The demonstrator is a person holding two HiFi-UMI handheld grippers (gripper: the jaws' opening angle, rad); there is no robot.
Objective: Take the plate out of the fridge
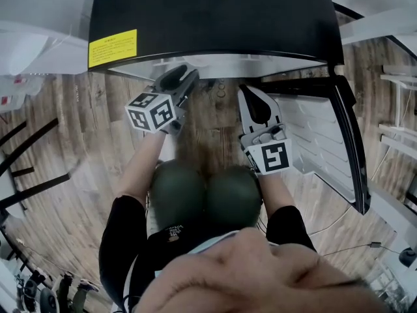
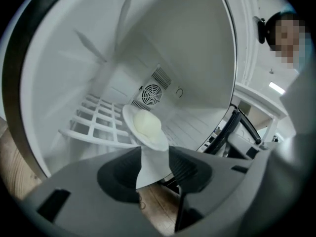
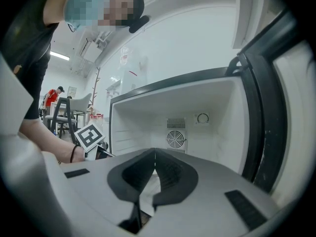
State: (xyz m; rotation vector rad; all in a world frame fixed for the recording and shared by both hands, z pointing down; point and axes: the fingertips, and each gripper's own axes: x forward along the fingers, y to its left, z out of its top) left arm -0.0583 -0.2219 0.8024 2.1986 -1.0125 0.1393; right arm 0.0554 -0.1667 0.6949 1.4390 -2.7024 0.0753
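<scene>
A white plate (image 2: 159, 141) bearing a pale rounded lump of food (image 2: 146, 124) rests tilted in the picture, on the white wire shelf (image 2: 98, 120) inside the fridge (image 1: 215, 18). My left gripper (image 2: 154, 158) is open right in front of the plate, whose near rim sits just past the jaw tips; the pads do not press on it. In the head view the left gripper (image 1: 174, 78) reaches under the fridge's black top. My right gripper (image 3: 154, 154) is shut and empty, and it hangs before the fridge opening (image 1: 256, 106).
The fridge door (image 1: 326, 142) stands open to the right, its inner racks facing me. A round fan vent (image 2: 151, 93) sits on the back wall. The floor is wood plank (image 1: 58, 175). A chair and tables (image 3: 64, 112) stand off to the left.
</scene>
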